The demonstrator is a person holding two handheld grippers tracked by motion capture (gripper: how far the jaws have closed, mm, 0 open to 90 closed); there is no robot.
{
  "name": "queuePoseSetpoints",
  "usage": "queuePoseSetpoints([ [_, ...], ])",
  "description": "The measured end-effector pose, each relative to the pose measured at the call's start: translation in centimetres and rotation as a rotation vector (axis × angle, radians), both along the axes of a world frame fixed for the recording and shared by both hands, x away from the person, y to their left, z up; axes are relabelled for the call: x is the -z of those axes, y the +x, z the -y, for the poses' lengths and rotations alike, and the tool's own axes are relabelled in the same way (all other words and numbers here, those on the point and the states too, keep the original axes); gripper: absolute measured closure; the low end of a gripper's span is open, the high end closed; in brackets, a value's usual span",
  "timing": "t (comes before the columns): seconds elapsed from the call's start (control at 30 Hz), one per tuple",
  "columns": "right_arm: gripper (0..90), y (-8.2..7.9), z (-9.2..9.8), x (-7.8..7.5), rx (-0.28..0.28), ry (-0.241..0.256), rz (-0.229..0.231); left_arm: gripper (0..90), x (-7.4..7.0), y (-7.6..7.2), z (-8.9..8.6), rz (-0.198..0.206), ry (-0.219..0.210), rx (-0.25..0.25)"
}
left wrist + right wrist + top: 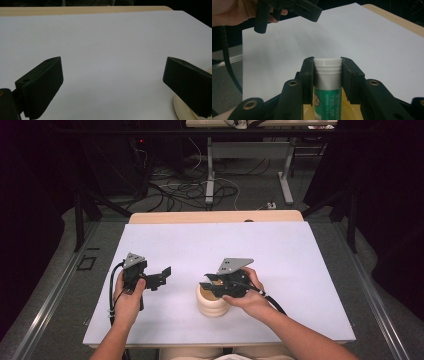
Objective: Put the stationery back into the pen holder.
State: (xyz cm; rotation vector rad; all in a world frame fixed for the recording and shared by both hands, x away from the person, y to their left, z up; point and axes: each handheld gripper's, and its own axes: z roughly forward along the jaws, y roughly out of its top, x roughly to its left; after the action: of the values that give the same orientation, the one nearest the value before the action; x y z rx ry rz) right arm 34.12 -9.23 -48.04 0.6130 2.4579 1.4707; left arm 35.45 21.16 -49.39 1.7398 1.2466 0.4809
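My right gripper [327, 62] is shut on a tube [327, 75] with a white cap and a green label. It holds the tube just above a cream ribbed pot [212, 306], whose yellowish inside [353, 110] shows beneath the jaws. From above, the right gripper [210, 282] sits over the pot at the board's front middle. My left gripper [162, 275] hovers open to the pot's left with nothing between its jaws. In the left gripper view the open gripper [112, 62] faces bare board, and the pot's rim [181, 112] shows at the bottom right.
A white board [280, 255] covers a wooden table [215, 216]. Beyond the table's far edge lie cables and metal table legs [210, 175] on the floor. Dark curtains close both sides.
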Motion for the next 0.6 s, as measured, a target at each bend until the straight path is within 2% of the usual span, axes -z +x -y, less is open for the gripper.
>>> queuePoseSetpoints([
  [0.33, 64.8, -0.21, -0.24, 0.31, -0.004, -0.015, 0.033, 3.1, 0.0, -0.01, -0.01, -0.003, 0.01, 0.003],
  [0.6, 64.8, -0.16, -0.58, 0.68, -0.006, -0.027, 0.019, 3.1, -0.01, -0.01, -0.02, -0.003, 0.011, 0.004],
])
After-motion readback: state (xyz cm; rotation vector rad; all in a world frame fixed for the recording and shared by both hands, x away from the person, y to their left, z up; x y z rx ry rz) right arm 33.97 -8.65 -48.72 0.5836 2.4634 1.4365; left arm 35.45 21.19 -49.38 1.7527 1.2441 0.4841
